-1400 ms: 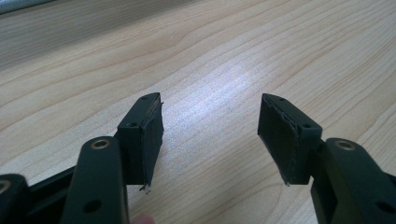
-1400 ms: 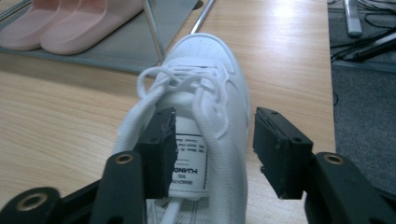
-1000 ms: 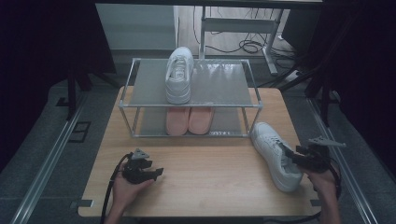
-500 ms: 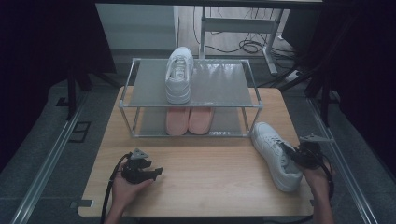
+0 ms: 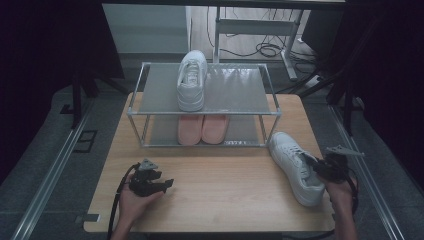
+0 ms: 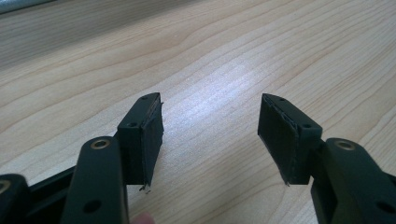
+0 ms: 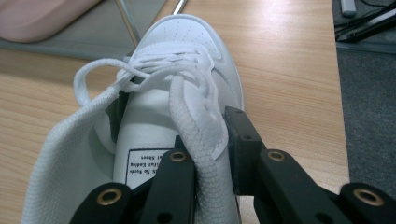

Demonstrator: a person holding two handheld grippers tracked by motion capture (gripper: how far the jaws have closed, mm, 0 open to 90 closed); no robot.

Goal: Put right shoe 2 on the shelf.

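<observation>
On the wooden desk (image 5: 225, 190) lies a white sneaker (image 5: 295, 167). Right gripper (image 7: 205, 144) jaws have just been closing and pinch its collar. Left gripper (image 6: 210, 135) jaws are spread.

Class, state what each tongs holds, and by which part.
Right tongs grip the white sneaker by its padded collar wall. Left tongs stand open, holding nothing.

I see one sneaker (image 5: 191, 80) on the rack's (image 5: 250, 95) upper shelf, a pair (image 5: 202, 128) beneath it, and another sneaker (image 5: 295, 167) on the table (image 5: 225, 195) at right.
</observation>
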